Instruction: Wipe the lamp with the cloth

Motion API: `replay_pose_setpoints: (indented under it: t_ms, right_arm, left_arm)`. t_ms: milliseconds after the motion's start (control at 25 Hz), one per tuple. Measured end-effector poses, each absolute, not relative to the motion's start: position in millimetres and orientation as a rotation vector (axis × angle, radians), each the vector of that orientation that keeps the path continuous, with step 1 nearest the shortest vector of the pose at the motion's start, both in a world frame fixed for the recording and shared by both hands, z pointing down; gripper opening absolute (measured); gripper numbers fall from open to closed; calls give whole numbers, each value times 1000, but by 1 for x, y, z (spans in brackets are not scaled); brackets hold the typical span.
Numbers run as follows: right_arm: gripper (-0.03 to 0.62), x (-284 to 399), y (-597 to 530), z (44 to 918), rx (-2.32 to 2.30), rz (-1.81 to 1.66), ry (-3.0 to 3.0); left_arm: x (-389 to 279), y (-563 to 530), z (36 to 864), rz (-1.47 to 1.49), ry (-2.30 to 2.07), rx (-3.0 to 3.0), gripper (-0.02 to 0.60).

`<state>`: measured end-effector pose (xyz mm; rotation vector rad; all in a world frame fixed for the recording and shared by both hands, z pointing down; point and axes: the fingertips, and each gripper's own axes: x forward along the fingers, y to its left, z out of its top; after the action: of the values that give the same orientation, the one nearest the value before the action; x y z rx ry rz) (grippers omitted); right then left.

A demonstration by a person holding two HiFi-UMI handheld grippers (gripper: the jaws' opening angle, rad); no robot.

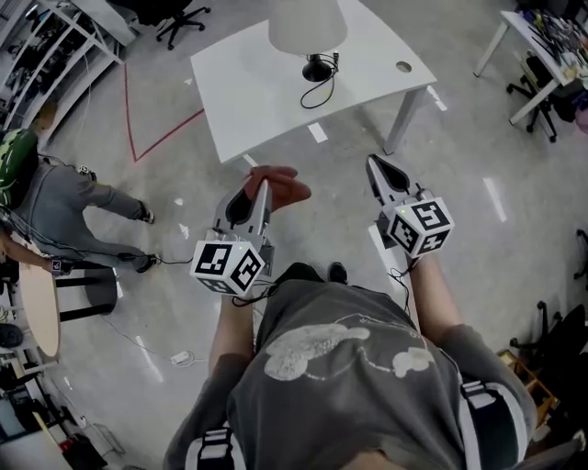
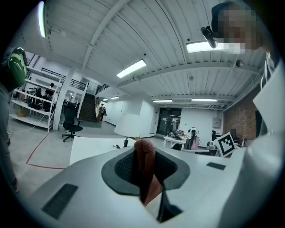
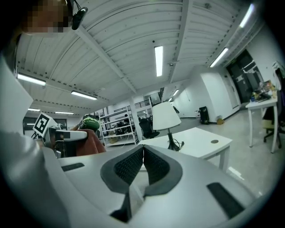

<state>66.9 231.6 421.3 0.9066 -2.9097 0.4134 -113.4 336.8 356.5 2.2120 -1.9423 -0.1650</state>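
Observation:
A lamp with a white shade and a black base stands on the white table ahead; the lamp also shows small in the left gripper view and, as the lamp, in the right gripper view. A reddish-brown cloth hangs pinched in my left gripper, which is shut on it; the cloth fills the gap between the jaws. My right gripper is shut with nothing held. Both grippers hover above the floor, short of the table.
A black cable loops from the lamp base over the tabletop, near a round grommet hole. A person in grey sits at the left by a round table. Office chairs and another desk stand at the far right.

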Motion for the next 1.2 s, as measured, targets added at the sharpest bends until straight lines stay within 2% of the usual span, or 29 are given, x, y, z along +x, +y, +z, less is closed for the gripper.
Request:
replay_pose_setpoints:
  t_ms: [560,960,1200]
  right_arm:
    - [5,50,162,421,1033,402,-2850]
    - [5,-18,57,391,1203,331,-2804]
    - [5,-52,10,388,1275,305,-2811]
  left_arm:
    - [-164,250,356,-208,-1900,2249,71]
    - [-245,121,344,-244,-1766,2351,71]
    - [-272,65,335,-260,-1703,2438,71]
